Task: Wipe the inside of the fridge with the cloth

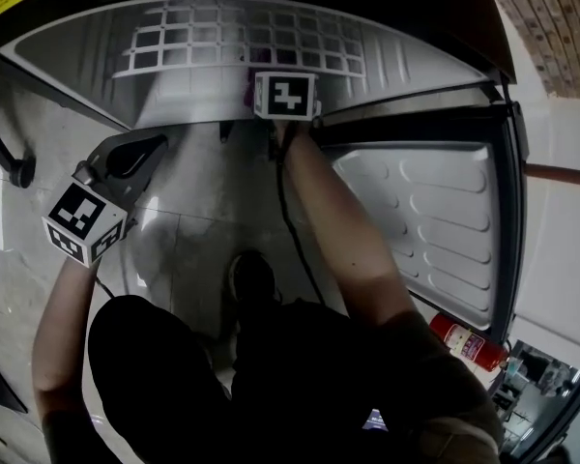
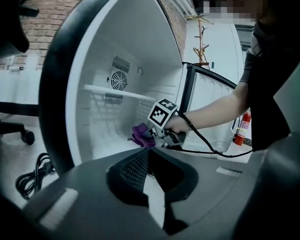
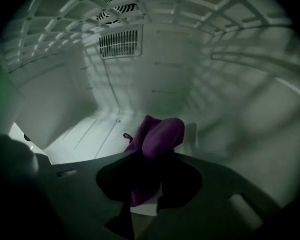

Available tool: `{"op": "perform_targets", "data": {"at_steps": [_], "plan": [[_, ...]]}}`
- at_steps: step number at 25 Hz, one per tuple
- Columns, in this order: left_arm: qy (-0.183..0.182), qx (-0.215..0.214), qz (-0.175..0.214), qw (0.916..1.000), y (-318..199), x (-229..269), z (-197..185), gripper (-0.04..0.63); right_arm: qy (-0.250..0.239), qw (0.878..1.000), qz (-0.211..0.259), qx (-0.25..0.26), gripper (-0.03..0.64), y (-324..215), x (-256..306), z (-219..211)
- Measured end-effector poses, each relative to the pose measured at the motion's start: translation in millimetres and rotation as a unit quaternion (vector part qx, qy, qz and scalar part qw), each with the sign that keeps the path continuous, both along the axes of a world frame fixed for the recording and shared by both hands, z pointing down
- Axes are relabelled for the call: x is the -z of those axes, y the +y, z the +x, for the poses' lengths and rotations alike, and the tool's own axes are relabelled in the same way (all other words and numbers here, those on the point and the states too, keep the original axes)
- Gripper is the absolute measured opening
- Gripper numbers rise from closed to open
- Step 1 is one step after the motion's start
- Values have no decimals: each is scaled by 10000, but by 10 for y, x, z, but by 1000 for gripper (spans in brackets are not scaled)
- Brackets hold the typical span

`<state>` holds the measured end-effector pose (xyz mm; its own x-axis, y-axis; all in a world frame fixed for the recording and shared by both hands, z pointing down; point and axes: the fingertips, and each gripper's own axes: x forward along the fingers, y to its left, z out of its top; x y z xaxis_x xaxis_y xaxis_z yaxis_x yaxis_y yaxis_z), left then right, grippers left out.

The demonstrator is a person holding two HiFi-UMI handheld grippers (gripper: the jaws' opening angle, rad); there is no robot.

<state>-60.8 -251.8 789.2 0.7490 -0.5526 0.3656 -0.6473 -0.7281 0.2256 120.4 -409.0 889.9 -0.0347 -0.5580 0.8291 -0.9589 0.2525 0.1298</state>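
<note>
The right claw (image 3: 149, 181) is clamped on the bunched purple cloth (image 3: 160, 133) and reaches deep into the open fridge (image 3: 155, 79). It holds the cloth low over the fridge floor (image 3: 87, 139) near the back wall, though I cannot tell whether the cloth actually touches. The left claw (image 2: 154, 194) hangs outside the cabinet, drawn narrow with nothing in it. The wiping looks to be at an early or middle stage, since no surface shows a wiped track, and the side walls, the wire shelf (image 3: 205, 19) and the door (image 1: 435, 220) seem left to do.
</note>
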Motion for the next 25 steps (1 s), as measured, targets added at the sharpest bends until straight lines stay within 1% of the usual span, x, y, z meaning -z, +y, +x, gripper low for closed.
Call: {"op": "perform_targets", "data": {"at_steps": [2,3,5,7,9,11,13,15,17,21,25], "plan": [[22,-86,21,10000,-40,24,72,17,98,9998,-16,-153,78,17,3,114],[29,-118,25,9999,-55,28,100,18,72,9998,15,-177,78,12,12,134],[50,-154,31,9999,-79,34,137,17,-205,9994,244,-110,78,-24,86,70],[104,-145,28,9998,-89,40,153,17,-600,9959,673,-41,78,-44,269,-37],[197,-136,39,9997,-77,50,171,17,-909,9896,1108,-121,78,-24,464,-85],[270,-179,63,9995,-61,55,204,17,-1135,9820,1463,-386,78,-8,623,-47],[270,-220,42,9994,-56,43,230,17,-1378,9726,1740,-685,78,-24,746,23],[237,-243,25,9994,-60,33,244,17,-1548,9653,1893,-919,78,-59,814,106],[211,-242,19,9995,-70,32,243,17,-1644,9613,1865,-1187,78,-81,803,201],[191,-186,2,9996,-92,27,222,17,-1922,9539,1510,-1739,77,-45,628,303],[183,-138,-6,9997,-82,25,204,17,-2024,9496,1153,-2098,77,26,382,356]]}}
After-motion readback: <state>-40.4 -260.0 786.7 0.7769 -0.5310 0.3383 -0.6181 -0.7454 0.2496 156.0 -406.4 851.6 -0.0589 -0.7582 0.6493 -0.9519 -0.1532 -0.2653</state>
